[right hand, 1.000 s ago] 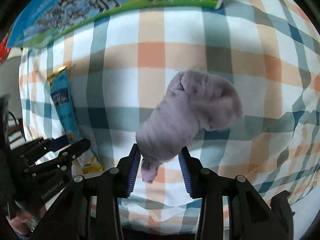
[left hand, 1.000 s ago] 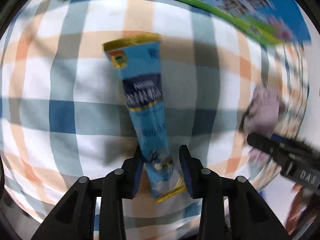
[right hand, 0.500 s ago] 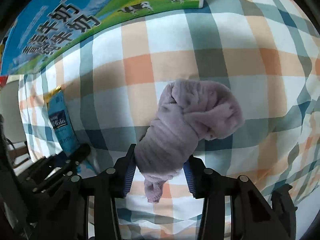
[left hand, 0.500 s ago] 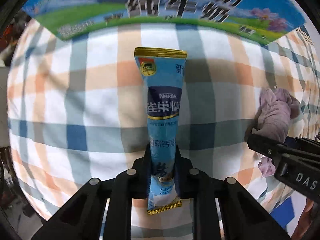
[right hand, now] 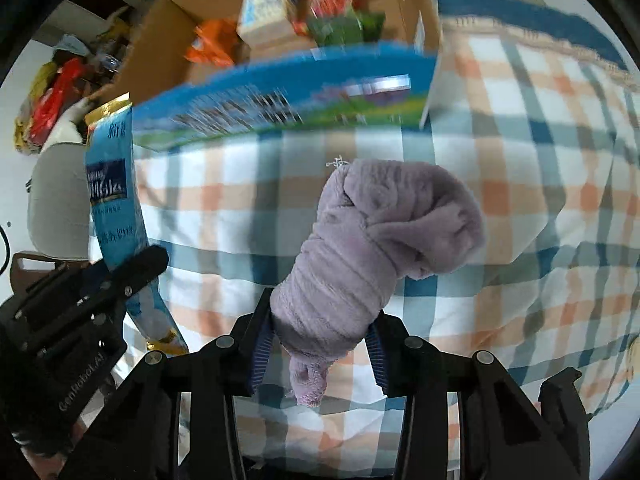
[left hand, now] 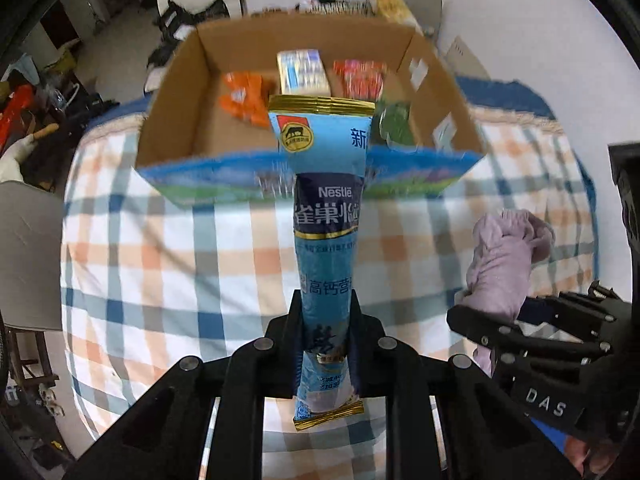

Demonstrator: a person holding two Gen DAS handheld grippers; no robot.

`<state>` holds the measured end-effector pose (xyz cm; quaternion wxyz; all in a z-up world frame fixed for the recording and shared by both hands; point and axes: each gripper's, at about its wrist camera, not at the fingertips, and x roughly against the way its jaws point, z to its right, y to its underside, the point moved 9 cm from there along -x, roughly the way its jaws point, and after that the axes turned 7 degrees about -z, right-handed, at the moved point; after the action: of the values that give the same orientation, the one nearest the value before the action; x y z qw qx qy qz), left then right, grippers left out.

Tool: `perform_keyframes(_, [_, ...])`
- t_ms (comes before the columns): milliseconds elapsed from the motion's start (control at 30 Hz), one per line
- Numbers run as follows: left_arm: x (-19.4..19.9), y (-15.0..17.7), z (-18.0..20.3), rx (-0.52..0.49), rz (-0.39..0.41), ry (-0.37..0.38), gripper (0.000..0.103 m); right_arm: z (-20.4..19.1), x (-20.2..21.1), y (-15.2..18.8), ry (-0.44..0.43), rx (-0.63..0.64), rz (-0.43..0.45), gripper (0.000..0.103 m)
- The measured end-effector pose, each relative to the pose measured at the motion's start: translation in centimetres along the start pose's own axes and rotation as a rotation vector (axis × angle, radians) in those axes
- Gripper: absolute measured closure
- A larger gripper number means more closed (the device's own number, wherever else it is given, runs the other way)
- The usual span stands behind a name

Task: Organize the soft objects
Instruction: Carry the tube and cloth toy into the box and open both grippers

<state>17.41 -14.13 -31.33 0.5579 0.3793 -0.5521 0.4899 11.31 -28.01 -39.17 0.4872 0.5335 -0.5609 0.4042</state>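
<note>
My left gripper [left hand: 325, 344] is shut on a long blue Nestle packet [left hand: 325, 216] and holds it upright above the checked tablecloth [left hand: 160, 248]. The packet also shows at the left of the right wrist view [right hand: 114, 208]. My right gripper [right hand: 318, 344] is shut on a rolled lilac cloth [right hand: 372, 248], lifted off the cloth-covered table; the roll also shows at the right of the left wrist view [left hand: 504, 264]. An open cardboard box [left hand: 168, 120] with a blue-green printed front stands ahead of both grippers.
Inside the box lie an orange packet [left hand: 244, 100], a pale carton [left hand: 302, 72], a red packet [left hand: 358, 76] and a green packet [left hand: 394, 124]. A grey chair [left hand: 28, 256] stands at the table's left. Clutter lies on the floor beyond.
Both grippers have risen off the table with their loads and tilted up, so the open box and its contents have come into view. The left gripper closed on the packet about a second ago.
</note>
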Motion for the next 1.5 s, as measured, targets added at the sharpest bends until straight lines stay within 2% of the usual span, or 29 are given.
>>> perform_keyframes(133, [2.0,-0.3,-0.1,0.011,0.036,0.016,0.088,-1.2,3.8,-0.3,-0.007,0.023,0.054,0.059])
perform_keyframes(333, [3.5,-1.8,0.4,0.019,0.064,0.031,0.088,-3.2,6.8,-0.3,-0.058,0.027,0.088,0.059])
perform_keyframes(400, [3.9,-2.5,0.1,0.021,0.086,0.024,0.088,-4.2,6.9,-1.2,-0.069,0.029,0.095,0.059])
perform_keyframes(467, [4.3,-3.8,-0.1,0.014,0.112,0.002,0.088,-5.6,6.0,-2.5,-0.091,0.031,0.102,0.059])
perform_keyframes(567, [4.8,-6.3,-0.8,0.016,0.138,-0.011,0.088,-6.7,6.8,-4.0,-0.101,0.047,0.126,0.059])
perform_keyframes(767, [4.6,-11.9,-3.0,0.034,0.144,-0.037,0.088,-8.4,8.9,-8.9,-0.099,0.069,0.174,0.059])
perform_keyframes(900, [2.7,-14.8,-4.6,0.054,0.094,-0.035,0.088,-8.6,8.7,-12.6,-0.082,0.059,0.177,0.059])
perform_keyframes(1033, [-0.2,-16.8,-6.2,0.078,0.017,-0.023,0.088,-8.7,6.7,-15.8,-0.080,0.050,0.141,0.059])
perform_keyframes(1300, [-6.9,-18.0,-8.3,0.125,-0.156,0.018,0.088,-8.1,1.0,-20.1,-0.040,0.029,0.038,0.059])
perform_keyframes(1500, [-10.4,-18.1,-8.2,0.113,-0.230,0.012,0.088,-7.4,-3.1,-21.7,-0.023,0.022,-0.030,0.059])
